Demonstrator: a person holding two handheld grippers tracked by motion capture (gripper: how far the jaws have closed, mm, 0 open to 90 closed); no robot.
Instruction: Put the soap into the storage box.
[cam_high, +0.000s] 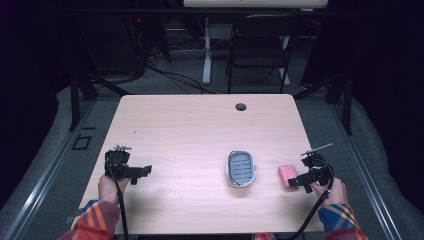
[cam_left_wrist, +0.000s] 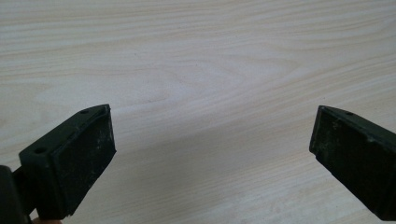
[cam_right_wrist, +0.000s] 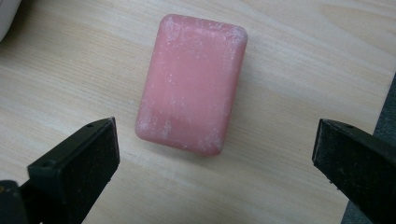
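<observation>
Soap (cam_right_wrist: 192, 84) lies on table (cam_high: 200, 125) ahead of right gripper (cam_high: 294, 183); dish (cam_high: 241, 168) beyond, toward left gripper (cam_high: 142, 172).

Dark room, folding chair (cam_high: 260, 47) behind table (cam_high: 200, 125)

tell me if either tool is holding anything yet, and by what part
Nothing is held. The right tool is open, short of the pink soap; the left tool is open over bare table.

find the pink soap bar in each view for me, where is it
High view: the pink soap bar lies at the right of the table, just in front of the right gripper.
Left gripper view: not in this picture.
Right gripper view: the bar lies centre frame, just beyond the open jaws.
Shared landmark: the light wood table, also and.
</observation>
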